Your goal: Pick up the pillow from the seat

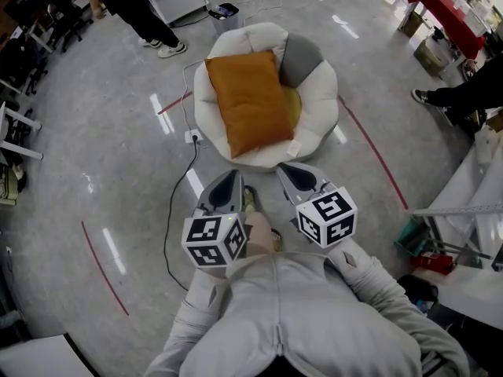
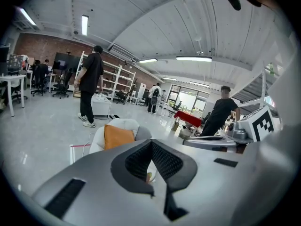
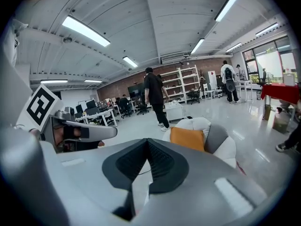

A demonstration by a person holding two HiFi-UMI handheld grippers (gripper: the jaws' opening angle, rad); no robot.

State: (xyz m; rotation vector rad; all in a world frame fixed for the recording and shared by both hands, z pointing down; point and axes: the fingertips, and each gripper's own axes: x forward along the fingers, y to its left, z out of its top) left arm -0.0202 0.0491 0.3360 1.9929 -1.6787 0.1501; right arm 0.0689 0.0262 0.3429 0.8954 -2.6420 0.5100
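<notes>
nearest the head view is the person's pale grey top [image 1: 299, 320], and just beyond it the two marker cubes of the grippers, held side by side over the floor. the orange pillow [image 1: 247, 100] lies on the round white seat [image 1: 324, 124], flat across its middle, with a grey cushion [image 1: 302, 56] tucked at the seat's far right behind it. the pillow's long axis runs away from the person, leaning a little so that its far end sits to the left and its near short edge comes down to the seat's front rim. that near edge faces both sets of fingertips. the left gripper [image 1: 233, 174] has its jaws closed together on nothing, and the right gripper [image 1: 285, 167] shows the same closed, empty pads in its own view. both point forward and slightly down at the seat, short of its front rim and not touching it or the pillow. the pillow lies straight ahead between the two; the left gripper looks marginally nearer its near left corner, the right one to its near right corner. both jaws would need to open before either can take an edge. further out, a black cable [image 1: 174, 210] trails across the floor to the left of the seat, and a red tape line [image 1: 377, 151] runs past on the right.
</notes>
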